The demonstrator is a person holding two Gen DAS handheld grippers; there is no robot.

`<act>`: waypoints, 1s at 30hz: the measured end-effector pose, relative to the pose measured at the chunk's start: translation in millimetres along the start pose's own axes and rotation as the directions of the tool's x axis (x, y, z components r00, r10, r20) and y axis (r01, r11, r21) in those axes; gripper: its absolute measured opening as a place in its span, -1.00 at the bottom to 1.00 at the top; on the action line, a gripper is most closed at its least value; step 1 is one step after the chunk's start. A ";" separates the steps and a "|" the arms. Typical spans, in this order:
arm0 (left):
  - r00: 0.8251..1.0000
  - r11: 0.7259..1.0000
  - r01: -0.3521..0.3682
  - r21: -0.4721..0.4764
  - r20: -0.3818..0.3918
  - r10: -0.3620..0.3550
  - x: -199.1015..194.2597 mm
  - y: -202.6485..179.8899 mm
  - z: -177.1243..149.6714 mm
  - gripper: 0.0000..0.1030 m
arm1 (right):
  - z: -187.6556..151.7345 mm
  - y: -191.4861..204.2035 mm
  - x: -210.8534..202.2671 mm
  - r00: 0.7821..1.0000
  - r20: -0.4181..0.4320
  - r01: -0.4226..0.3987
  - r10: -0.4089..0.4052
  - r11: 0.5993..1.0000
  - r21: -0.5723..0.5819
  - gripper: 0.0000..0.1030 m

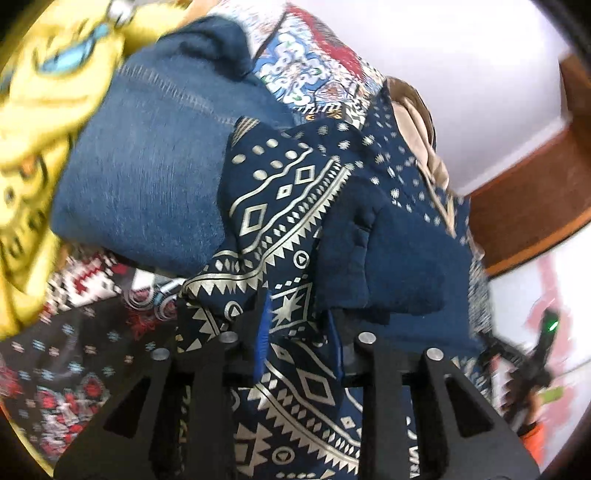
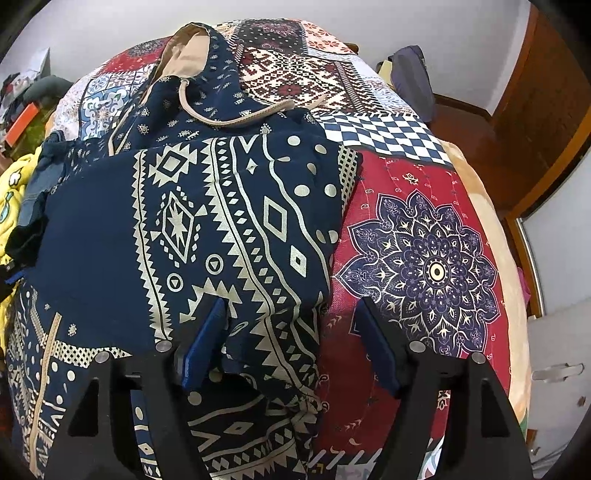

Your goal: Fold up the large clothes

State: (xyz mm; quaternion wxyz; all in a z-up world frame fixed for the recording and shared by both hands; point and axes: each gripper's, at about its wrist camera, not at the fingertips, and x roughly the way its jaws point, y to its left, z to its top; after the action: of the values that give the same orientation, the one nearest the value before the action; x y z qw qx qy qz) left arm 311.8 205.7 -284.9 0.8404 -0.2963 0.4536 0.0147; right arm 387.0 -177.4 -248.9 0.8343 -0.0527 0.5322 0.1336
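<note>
- Navy hooded garment [image 2: 207,221] with cream geometric print: spread partly folded over patchwork bedspread [image 2: 417,258], hood [image 2: 192,51] with beige lining at far end, beige drawcord [image 2: 240,118] looped across the chest area.
- Lower right corner of the garment: lying between the blue pads of the right gripper [image 2: 291,347], bunched against the left pad, well apart from the right pad; jaws standing wide, not pressing the cloth.
- Left edge of the garment: a printed fold rising between the fingers of the left gripper [image 1: 295,332]; jaws partly parted, cloth between them; firm pinch or loose contact not discernible, blue pads mostly hidden by the fold.
- Plain navy panel [image 1: 399,251] of the same garment: just beyond the left gripper's right finger, in the left wrist view.
- Folded blue jeans [image 1: 147,184]: beside the garment on its left, touching the printed fold.
- Yellow printed cloth [image 1: 44,129]: further left, blurred, against the jeans.
- Brown wooden door [image 2: 546,110] and white wall [image 2: 424,22]: beyond the bed, to the right.
</note>
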 end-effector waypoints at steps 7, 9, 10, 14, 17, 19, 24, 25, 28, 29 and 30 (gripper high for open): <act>0.945 0.894 -0.325 0.310 0.151 0.291 -20.7 -65.3 -2.3 0.41 | -1.6 -0.6 -0.4 1.000 0.008 0.002 -0.002 1.000 0.011 0.36; 0.927 0.850 -0.373 0.372 0.191 0.324 -18.5 -77.9 -5.3 0.58 | -2.2 -0.8 -0.1 1.000 0.012 -0.001 0.000 1.000 0.012 0.36; 0.917 0.819 -0.398 0.413 0.207 0.341 -12.9 -86.8 -7.4 0.62 | -2.7 -1.1 0.1 1.000 0.013 -0.002 0.002 1.000 0.012 0.36; 0.909 0.764 -0.412 0.497 0.174 0.377 16.2 -102.4 -10.9 0.66 | -4.0 -2.0 -0.2 1.000 0.020 -0.007 0.007 1.000 0.010 0.37; 0.908 0.748 -0.409 0.523 0.155 0.389 36.9 -112.2 -12.2 0.66 | -4.4 -2.5 -0.1 1.000 0.026 -0.013 0.013 1.000 0.007 0.38; 0.891 0.723 -0.446 0.528 0.187 0.414 47.1 -118.5 -7.8 0.66 | -4.4 -3.2 0.1 0.999 0.029 -0.017 0.017 1.000 0.005 0.39; 0.852 0.705 -0.520 0.482 0.237 0.466 43.7 -109.8 16.4 0.66 | -4.9 -4.4 -0.3 0.999 0.032 -0.022 0.022 1.000 -0.002 0.40; 0.843 0.706 -0.535 0.464 0.246 0.478 37.7 -101.3 22.2 0.66 | -4.9 -5.0 -0.2 0.999 0.032 -0.022 0.022 1.000 -0.004 0.40; 0.819 0.710 -0.573 0.410 0.245 0.519 17.8 -65.0 35.2 0.66 | -4.8 -4.7 -0.1 0.999 0.034 -0.022 0.022 1.000 -0.007 0.41; 0.812 0.713 -0.582 0.390 0.236 0.534 11.8 -52.3 38.0 0.66 | -4.7 -4.4 -0.1 0.999 0.033 -0.021 0.021 1.000 -0.006 0.41; 0.803 0.715 -0.594 0.368 0.223 0.552 5.5 -37.7 41.3 0.66 | -4.4 -4.3 -0.1 0.999 0.031 -0.020 0.021 1.000 -0.007 0.41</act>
State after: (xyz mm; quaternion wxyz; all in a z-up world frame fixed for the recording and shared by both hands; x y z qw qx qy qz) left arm 357.3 194.5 -253.8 0.8584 0.0482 0.4739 0.1905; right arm 384.3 -182.6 -250.9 0.8409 -0.0478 0.5193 0.1447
